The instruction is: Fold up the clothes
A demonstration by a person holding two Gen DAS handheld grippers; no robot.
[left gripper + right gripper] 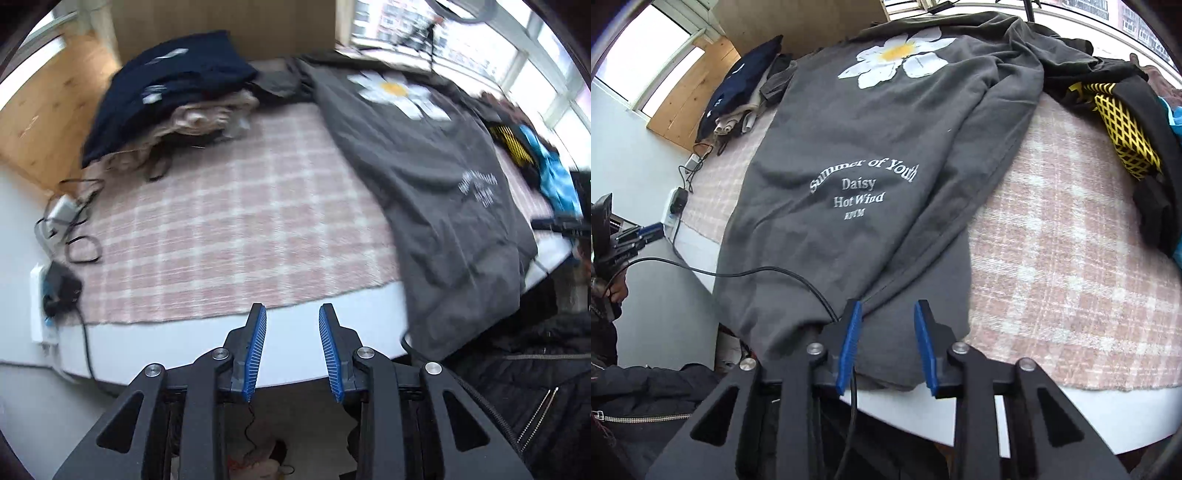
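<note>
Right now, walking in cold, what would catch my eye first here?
Probably the grey shirt spread over the pink checked blanket, with its white daisy at the far end and "Summer of Youth" lettering mid-way. Next, the right tool, its blue fingers open just above the shirt's near hem. A heap of folded clothes sits at the far left corner.

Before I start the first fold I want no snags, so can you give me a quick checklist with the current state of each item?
1. Grey shirt spread flat on the plaid blanket: ok, minor wrinkles.
2. Right sleeve folded in over the body: ok.
3. Left gripper jaws open, empty: ok.
4. Right gripper jaws open over the hem: ok.
5. Black cable off the shirt: not ok, it crosses the hem.
6. Far sleeve: cannot tell.
</note>
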